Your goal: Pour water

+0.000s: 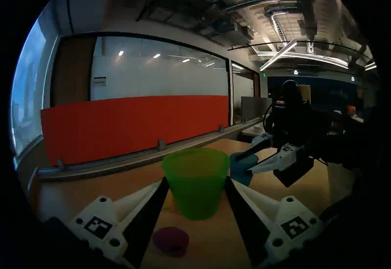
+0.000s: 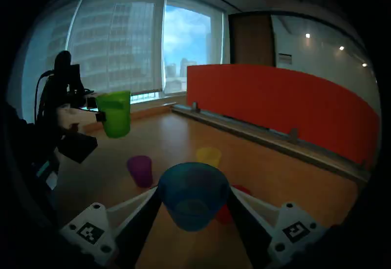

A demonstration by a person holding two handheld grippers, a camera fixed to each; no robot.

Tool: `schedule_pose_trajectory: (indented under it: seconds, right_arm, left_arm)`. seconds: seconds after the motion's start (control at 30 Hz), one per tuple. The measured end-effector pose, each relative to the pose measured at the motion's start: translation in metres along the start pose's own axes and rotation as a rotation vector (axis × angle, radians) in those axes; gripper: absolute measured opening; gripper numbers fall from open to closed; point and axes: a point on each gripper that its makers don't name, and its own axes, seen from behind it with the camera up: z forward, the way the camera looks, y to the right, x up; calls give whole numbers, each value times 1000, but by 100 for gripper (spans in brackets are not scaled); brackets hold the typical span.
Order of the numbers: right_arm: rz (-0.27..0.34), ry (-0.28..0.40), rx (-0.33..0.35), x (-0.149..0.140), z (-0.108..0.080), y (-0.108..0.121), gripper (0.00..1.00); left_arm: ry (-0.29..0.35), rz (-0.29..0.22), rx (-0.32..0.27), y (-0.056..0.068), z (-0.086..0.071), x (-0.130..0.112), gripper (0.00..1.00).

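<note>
We had the green cup [image 1: 195, 195] clamped in our left gripper [image 1: 196, 180], the blue cup [image 2: 193, 210] clamped in our right gripper [image 2: 194, 190], both upright above the table [image 2: 293, 183], purple cup [image 2: 140, 170] at ten o'clock of the blue one, yellow cup [image 2: 208, 156] at twelve

Office: glass partitions [image 1: 161, 68], ceiling ducts [image 1: 278, 24]

Dim and fisheye-bent at the edges; daylight glares through the window [image 2: 190, 49], ceiling strips [image 1: 278, 54] glow, foreground underexposed.
</note>
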Motion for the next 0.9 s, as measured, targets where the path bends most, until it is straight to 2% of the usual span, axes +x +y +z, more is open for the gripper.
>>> schedule_pose_trajectory:
  seconds: [0.5, 0.9]
  right_arm:
    - [-24, 138, 0, 59, -18, -3, 91]
    - [-33, 191, 7, 82, -22, -6, 91]
  left_arm:
    - [4, 2, -15, 7, -2, 6, 83]
    - [-10, 8, -34, 12, 0, -1, 83]
